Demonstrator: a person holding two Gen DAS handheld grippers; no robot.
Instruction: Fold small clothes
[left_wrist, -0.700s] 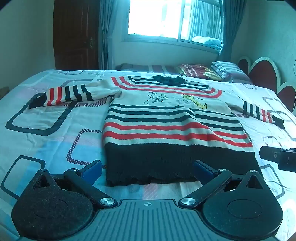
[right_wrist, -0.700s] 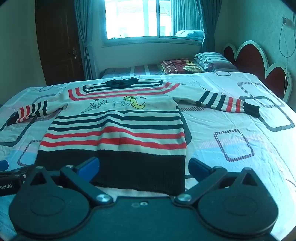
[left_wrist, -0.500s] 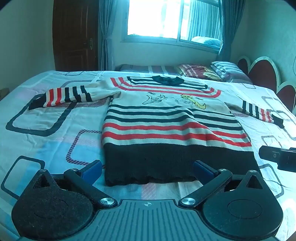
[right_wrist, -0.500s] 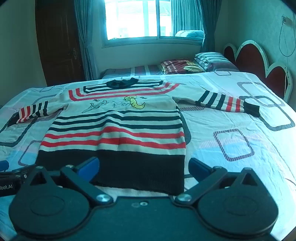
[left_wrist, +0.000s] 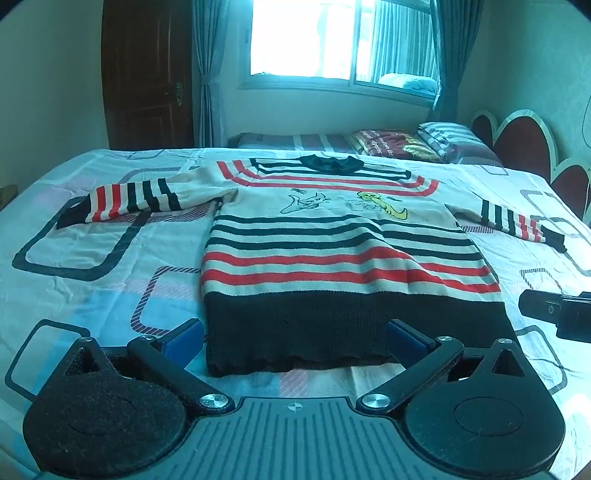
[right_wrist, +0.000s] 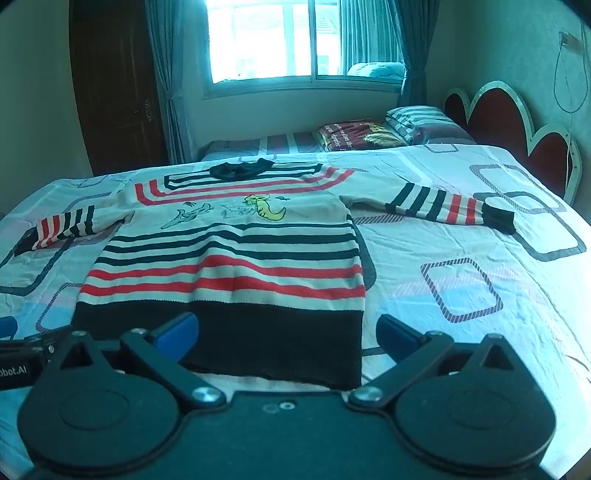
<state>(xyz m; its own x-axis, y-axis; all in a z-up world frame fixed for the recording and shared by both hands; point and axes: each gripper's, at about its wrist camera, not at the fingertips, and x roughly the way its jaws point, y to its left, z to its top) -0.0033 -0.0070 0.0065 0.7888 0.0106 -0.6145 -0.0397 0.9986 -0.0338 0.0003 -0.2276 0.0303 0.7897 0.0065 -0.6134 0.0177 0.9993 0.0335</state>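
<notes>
Between the wide-spread blue pads of the left gripper, which holds nothing, lies the dark hem of a striped sweater. It is spread flat on the patterned bedsheet, sleeves out, red and black bands under two cartoon figures. Across the right gripper, equally agape and empty, sits the hem's lower-right corner. Compared with earlier, nothing has visibly shifted.

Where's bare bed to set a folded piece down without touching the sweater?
Bare sheet right of the sweater, bounded by its right sleeve and the headboard. A smaller patch lies below the left sleeve, beside the left gripper. Crowded: the pillows by the window, and the hem near both open grippers, right gripper.
</notes>
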